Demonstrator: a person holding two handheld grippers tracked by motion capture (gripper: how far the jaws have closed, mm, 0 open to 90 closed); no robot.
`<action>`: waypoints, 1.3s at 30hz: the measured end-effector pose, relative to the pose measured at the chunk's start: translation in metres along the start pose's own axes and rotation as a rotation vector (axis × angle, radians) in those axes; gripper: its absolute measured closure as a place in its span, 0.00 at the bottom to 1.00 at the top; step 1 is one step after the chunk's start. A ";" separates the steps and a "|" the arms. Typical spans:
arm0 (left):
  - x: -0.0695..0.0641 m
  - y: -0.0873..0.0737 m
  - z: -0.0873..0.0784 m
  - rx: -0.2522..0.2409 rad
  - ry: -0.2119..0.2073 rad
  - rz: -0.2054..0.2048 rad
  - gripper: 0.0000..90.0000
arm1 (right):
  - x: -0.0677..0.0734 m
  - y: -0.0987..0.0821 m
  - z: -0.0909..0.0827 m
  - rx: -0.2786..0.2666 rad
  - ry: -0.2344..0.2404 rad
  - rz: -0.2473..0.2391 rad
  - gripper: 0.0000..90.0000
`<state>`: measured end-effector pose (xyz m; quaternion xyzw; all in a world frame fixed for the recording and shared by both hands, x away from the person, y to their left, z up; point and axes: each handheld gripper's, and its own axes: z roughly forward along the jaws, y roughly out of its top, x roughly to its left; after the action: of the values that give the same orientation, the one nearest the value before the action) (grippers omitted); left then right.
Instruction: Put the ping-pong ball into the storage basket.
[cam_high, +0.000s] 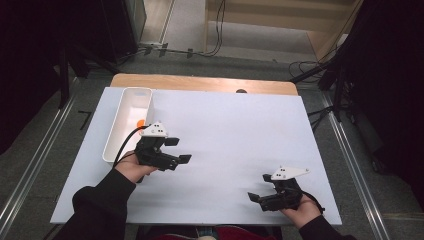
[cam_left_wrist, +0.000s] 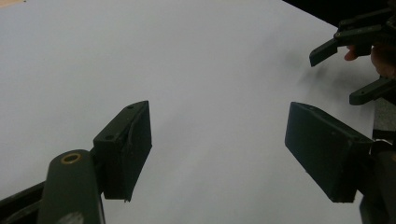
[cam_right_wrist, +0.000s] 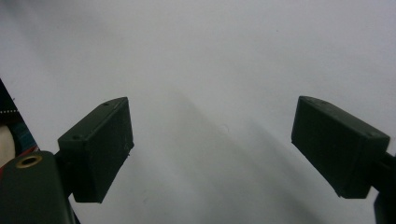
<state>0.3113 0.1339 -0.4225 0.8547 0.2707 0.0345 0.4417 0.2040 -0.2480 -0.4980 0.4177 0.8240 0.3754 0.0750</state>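
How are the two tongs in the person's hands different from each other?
The left tongs are beside the long white bin at the table's left; the right tongs are near the front edge of the white table, far from the bin. The left tongs point toward the right; the right tongs point toward the left. A black cable curves from the left tongs. Both are black with a pale plate on top, and both stand open with nothing between the jaws.

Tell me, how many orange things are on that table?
1: a small orange object by the white bin's right wall, behind the left gripper. More may be hidden inside the bin.
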 end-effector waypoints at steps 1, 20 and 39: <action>-0.001 -0.001 0.000 -0.005 0.000 -0.001 0.26 | 0.000 0.000 0.000 0.000 0.000 0.002 0.13; -0.009 -0.022 0.000 0.008 0.010 0.044 0.26 | 0.001 0.000 0.001 0.009 0.002 0.003 0.13; -0.011 -0.048 0.000 0.052 -0.010 0.082 0.26 | 0.002 -0.001 0.001 0.020 0.001 -0.005 0.13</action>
<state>0.2810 0.1504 -0.4575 0.8764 0.2340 0.0411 0.4190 0.2028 -0.2459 -0.4992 0.4164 0.8287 0.3670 0.0714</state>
